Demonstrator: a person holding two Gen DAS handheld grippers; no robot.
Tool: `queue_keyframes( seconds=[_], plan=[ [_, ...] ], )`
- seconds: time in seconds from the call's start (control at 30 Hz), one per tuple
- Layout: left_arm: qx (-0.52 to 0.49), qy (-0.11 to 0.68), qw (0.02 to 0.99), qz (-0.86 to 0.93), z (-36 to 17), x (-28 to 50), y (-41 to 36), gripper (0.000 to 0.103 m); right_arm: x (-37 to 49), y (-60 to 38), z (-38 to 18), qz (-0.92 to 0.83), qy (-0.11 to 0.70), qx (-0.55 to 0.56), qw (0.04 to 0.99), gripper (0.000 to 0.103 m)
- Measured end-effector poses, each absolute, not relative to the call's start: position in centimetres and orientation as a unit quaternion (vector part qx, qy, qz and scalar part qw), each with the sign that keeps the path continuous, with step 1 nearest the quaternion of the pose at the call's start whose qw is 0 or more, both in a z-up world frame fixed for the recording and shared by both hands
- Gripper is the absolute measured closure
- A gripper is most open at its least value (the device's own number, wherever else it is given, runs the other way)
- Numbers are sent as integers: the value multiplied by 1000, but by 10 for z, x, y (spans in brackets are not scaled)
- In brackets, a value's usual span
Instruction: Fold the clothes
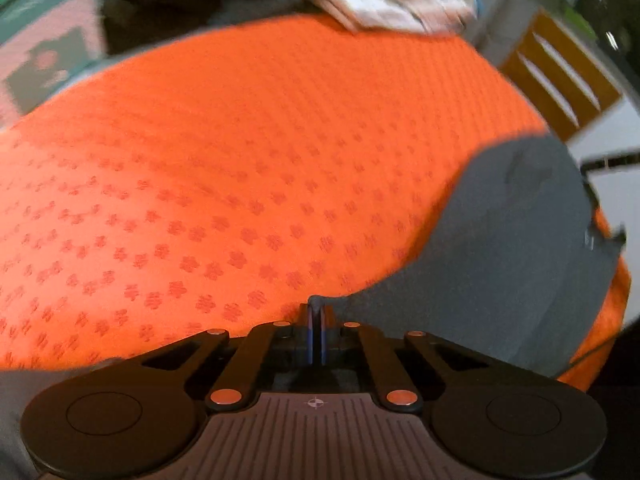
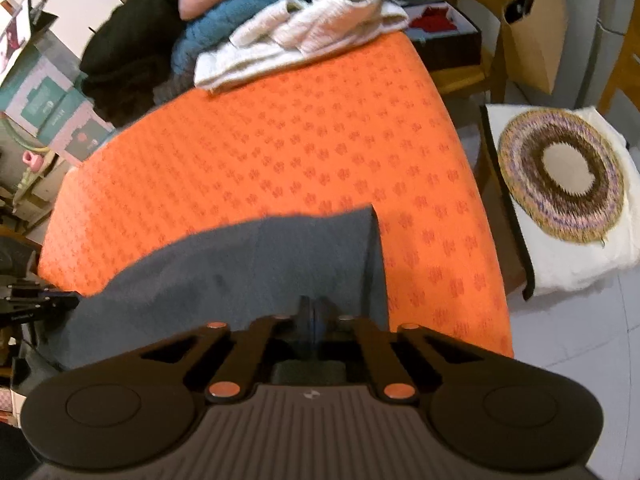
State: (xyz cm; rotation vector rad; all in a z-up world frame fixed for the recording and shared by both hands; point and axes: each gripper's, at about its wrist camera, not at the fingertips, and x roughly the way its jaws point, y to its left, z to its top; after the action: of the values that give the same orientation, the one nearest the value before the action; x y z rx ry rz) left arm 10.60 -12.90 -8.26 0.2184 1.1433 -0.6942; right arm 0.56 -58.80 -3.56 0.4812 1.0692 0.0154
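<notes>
A grey garment (image 1: 516, 248) lies on the orange patterned tablecloth (image 1: 248, 152). My left gripper (image 1: 318, 308) is shut on an edge of the grey garment, which stretches away to the right. In the right wrist view my right gripper (image 2: 314, 308) is shut on another edge of the same grey garment (image 2: 240, 264), which spreads forward and left over the orange cloth (image 2: 304, 140). The other gripper's black arm (image 2: 36, 300) shows at the left edge there.
A white knitted garment (image 2: 304, 32) and a blue knitted blanket (image 2: 248, 12) are piled at the far end of the table. Boxes (image 2: 52, 112) stand at the left. A stool with a round woven mat (image 2: 560, 172) stands right of the table.
</notes>
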Motion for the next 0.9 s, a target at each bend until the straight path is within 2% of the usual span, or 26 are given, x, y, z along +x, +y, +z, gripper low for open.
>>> queue_keyframes(
  seconds=[0.23, 0.57, 0.63, 0.7, 0.77, 0.9],
  plan=[
    [11, 472, 839, -268, -34, 122, -105, 97, 31, -596, -1, 21, 469, 211, 857, 102],
    [-2, 466, 851, -243, -27, 132, -98, 97, 32, -593, -13, 29, 502, 195, 842, 99],
    [-6, 470, 850, -238, -31, 128, -97, 97, 23, -593, -19, 25, 509, 200, 837, 91],
    [-10, 474, 849, -233, -35, 124, -95, 97, 14, -594, -25, 22, 514, 208, 832, 75],
    [-14, 475, 850, -229, -37, 122, -94, 97, 6, -594, -31, 20, 519, 220, 826, 70],
    [-22, 477, 850, -221, -41, 118, -91, 97, -6, -586, -41, 44, 525, 253, 811, 68]
  ],
)
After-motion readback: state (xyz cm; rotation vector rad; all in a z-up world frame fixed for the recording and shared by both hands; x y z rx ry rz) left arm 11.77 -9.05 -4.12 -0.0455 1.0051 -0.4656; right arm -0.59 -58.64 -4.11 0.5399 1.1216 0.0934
